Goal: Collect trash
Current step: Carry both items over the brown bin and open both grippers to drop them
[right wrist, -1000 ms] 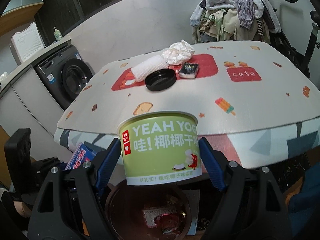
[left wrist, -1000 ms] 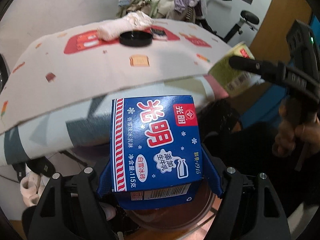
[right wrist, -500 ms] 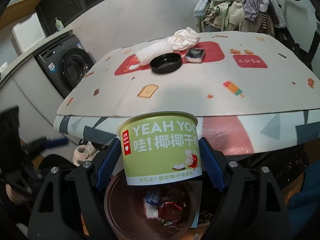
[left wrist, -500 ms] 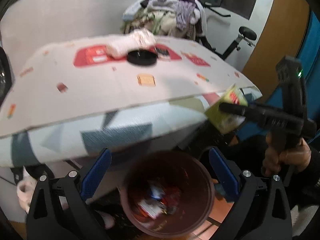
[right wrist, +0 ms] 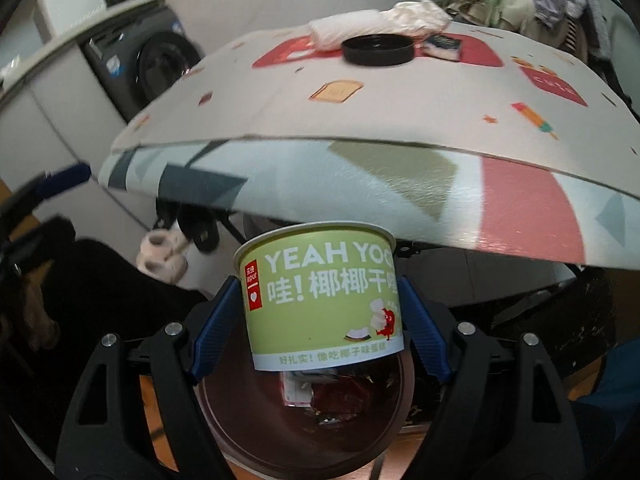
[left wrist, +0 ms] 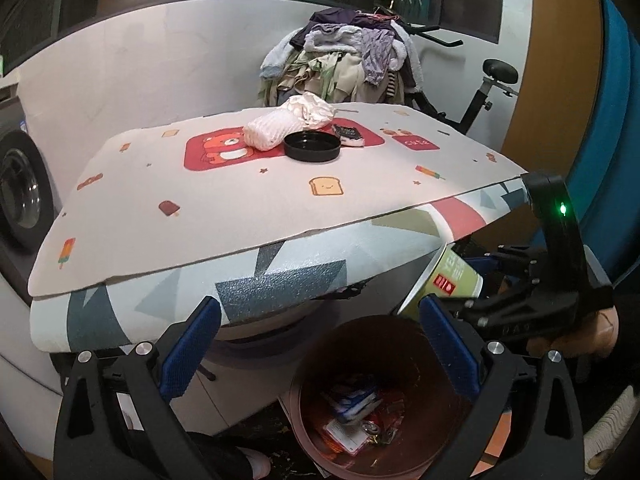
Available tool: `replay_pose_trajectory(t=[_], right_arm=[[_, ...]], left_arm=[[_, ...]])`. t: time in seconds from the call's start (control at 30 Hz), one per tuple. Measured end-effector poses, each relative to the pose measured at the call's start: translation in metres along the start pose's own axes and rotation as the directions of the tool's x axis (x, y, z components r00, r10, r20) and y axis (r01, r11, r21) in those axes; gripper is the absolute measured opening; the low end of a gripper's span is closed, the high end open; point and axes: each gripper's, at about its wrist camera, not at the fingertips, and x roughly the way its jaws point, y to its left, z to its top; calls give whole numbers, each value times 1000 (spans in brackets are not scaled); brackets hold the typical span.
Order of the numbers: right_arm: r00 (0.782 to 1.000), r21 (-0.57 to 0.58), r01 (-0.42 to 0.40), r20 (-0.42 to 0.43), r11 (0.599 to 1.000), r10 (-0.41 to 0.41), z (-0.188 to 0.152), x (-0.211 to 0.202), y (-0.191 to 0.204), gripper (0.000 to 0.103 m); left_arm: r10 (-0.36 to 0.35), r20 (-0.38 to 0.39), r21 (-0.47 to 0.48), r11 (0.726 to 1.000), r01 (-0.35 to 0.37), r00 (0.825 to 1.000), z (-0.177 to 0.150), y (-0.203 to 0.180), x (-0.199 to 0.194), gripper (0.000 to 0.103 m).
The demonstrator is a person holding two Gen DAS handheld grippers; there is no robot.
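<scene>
— Gripping the green yogurt cup (right wrist: 320,296) between its blue pads (right wrist: 214,330), your right claw (right wrist: 316,330) hangs just above the brown bin (right wrist: 224,432); the cup hides most of the trash (right wrist: 316,390) below.

— And the left?

— Your left claw (left wrist: 316,348) is spread wide, holding nothing, the bin (left wrist: 304,400) beneath and slightly right of it. Its near rim is cut off. Far ahead on the surface (left wrist: 248,200), a black lid (left wrist: 312,146) partly covers a small packet (left wrist: 350,134) I can't identify.
</scene>
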Motion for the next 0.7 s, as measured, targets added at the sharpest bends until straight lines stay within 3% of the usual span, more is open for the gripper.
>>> replay_pose_trajectory(t=[0.2, 0.7], right_arm=[[999, -62, 2, -38, 998, -4, -5, 10, 13, 79], [999, -65, 2, -52, 998, -6, -5, 13, 13, 79]], left_arm=[[1, -16, -28, 1000, -2, 1000, -1, 6, 6, 97], [6, -20, -28, 1000, -6, 1000, -2, 6, 5, 97]])
